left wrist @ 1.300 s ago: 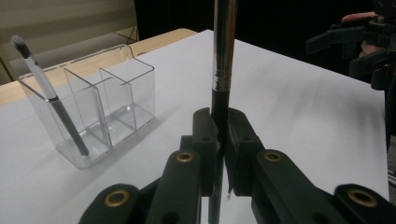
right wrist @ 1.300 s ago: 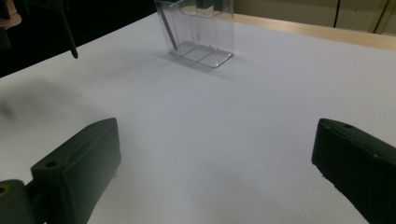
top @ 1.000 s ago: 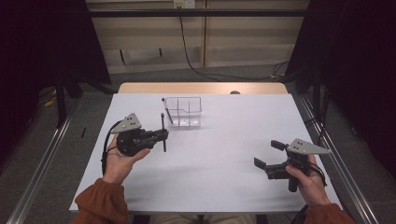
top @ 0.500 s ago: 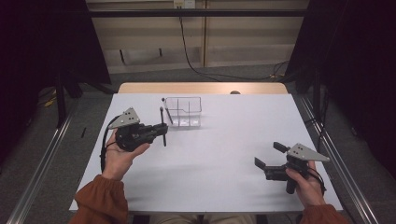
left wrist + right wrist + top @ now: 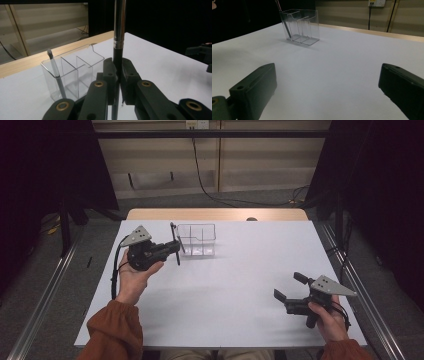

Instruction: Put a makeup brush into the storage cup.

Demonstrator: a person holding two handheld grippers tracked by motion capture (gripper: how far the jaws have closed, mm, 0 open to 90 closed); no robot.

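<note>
The left gripper [image 5: 175, 247] is clamping a slim pen-like stick [image 5: 119, 37], its jaws pressed tight on the black lower barrel just below a shiny metal band. The stick's long axis is standing nearly upright, crosswise to the jaws. The clear plastic holder [image 5: 197, 239] is sitting just beyond the gripper, towards the far edge of the white table [image 5: 240, 285]; in the left gripper view the holder [image 5: 72, 72] is lying ahead and left of the stick. It is a thin-walled box split by dividers into what look like three compartments, though the glare is making the count uncertain. One end compartment is already holding a thin grey-tipped brush [image 5: 56, 72], leaning. The left hand is much the nearer. The right gripper [image 5: 290, 292] is resting well apart at the near right, jaws spread wide and holding nothing.
</note>
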